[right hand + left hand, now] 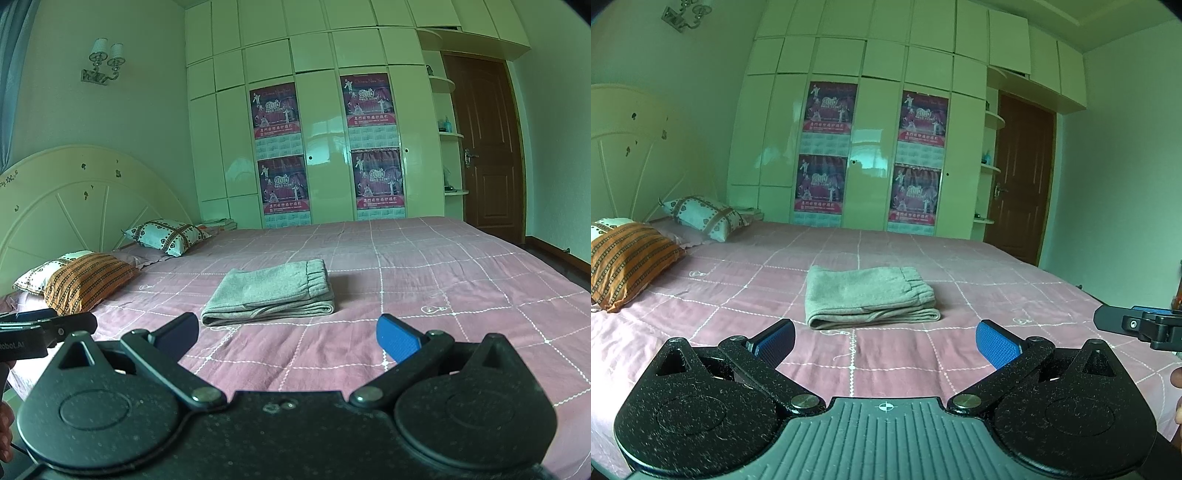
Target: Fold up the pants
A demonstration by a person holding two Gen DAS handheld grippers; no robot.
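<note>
I hold both tools above the near edge of the bed (997, 266), and neither one touches anything. The left gripper (885, 341) has its jaws wide apart, with nothing between the blue pads (995, 347), only the pink checked sheet under them. The right gripper (288, 334) is the same: jaws wide, empty, and the sheet is visible in the gap. The pants (868, 297) lie in the middle of the bed, a little further than both grippers and apart from them. They are grey and folded into a flat, thick packet of several layers. The elastic waistband is at the far right corner of the packet, the rounded fold is on the left side, and the layered edges face me at the near side. In the left wrist view the right tool shows at the right edge; in the right wrist view the left tool shows at the left edge, so the two stand side by side with a space between. On the left, near the headboard (74, 199), I see an orange striped pillow (628, 262) and further a white patterned pillow (705, 214). Behind the bed stands a pale wardrobe (325, 110) with four posters (275, 110) on its doors, and a brown door (484, 147) is at the far right.
</note>
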